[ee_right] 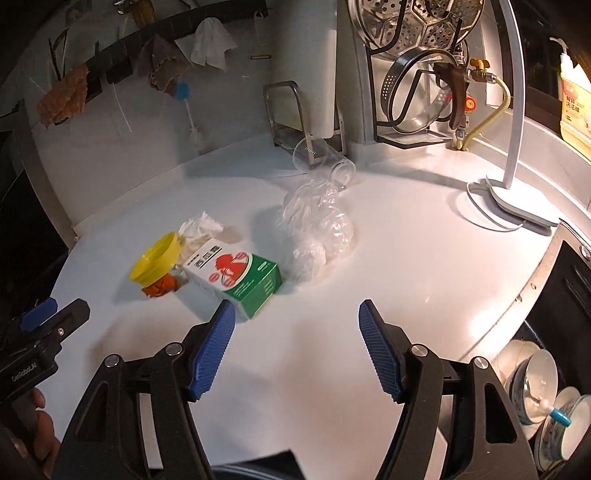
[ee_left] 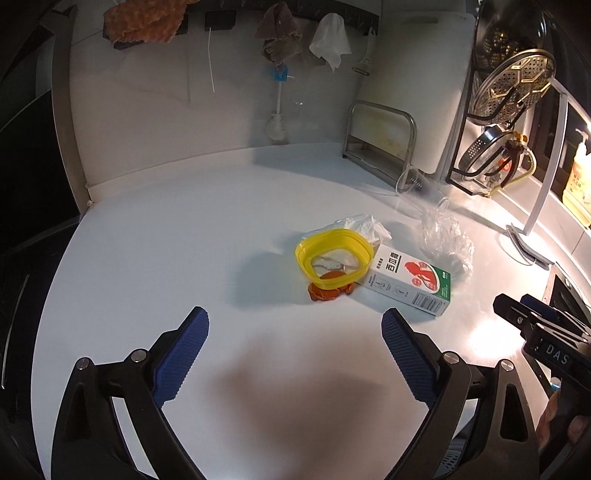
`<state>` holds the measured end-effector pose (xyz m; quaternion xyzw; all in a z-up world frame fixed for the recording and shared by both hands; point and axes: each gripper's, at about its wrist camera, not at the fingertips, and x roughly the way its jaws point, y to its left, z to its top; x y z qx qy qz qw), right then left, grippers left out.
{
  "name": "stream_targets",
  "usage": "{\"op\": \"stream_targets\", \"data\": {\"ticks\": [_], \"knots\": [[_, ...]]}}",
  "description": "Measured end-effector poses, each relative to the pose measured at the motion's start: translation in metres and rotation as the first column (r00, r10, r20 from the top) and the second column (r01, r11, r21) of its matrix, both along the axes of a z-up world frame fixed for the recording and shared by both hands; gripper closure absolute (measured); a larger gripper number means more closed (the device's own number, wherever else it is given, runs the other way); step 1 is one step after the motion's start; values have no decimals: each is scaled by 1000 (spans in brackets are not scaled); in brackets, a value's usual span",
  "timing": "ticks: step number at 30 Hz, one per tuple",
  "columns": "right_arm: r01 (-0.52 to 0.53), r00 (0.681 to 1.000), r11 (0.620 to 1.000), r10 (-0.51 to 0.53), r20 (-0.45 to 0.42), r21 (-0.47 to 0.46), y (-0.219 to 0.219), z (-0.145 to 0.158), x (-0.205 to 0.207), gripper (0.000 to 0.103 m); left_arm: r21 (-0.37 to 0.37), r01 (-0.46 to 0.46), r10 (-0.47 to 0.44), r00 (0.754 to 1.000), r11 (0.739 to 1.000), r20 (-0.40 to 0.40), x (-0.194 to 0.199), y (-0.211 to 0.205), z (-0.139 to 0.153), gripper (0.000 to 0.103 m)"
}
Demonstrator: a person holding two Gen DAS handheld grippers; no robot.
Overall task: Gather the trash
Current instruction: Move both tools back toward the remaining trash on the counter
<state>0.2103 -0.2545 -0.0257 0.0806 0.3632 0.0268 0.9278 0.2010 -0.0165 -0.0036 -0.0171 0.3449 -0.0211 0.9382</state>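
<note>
Both sets of tongs are held above a white tabletop (ee_left: 147,229) and are angled down toward a small cluster of refuse near its middle. The left tongs (ee_left: 295,321) are seen spread wide, with nothing between the blue pads and only bare surface beneath them. The right tongs (ee_right: 297,314) are likewise parted and empty; their left pad is seen just in front of a corner of the carton, though contact cannot be confirmed from this angle. The refuse is grouped as follows: a yellow plastic ring (ee_left: 334,256) is tilted over a crumpled orange scrap (ee_left: 328,291), with a white and green carton (ee_left: 410,282) lying flat just beside it. A wad of white tissue (ee_left: 365,225) is noted behind the ring, and a crumpled clear plastic bag (ee_left: 447,236) lies beyond the carton, near but seemingly apart from it. A clear cup (ee_right: 325,162) is seen on its side further back, close to a metal rack (ee_left: 380,136). A white lamp base (ee_right: 513,206) stands at the right of the tabletop. Cloths (ee_left: 144,22) are hung on a rail along the rear wall. Bowls (ee_right: 543,398) are visible below the right edge of the tabletop.
</note>
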Motion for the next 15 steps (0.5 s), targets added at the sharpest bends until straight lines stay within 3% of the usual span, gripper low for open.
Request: {"op": "stream_targets", "data": {"ticks": [9, 15], "knots": [[10, 998, 1000, -11, -58, -19, -4, -15, 73, 34, -11, -26, 26, 1000, 1000, -14, 34, -2, -9, 10], [19, 994, 999, -23, -108, -37, -3, -27, 100, 34, -15, -28, 27, 999, 999, -24, 41, -4, -16, 10]]}}
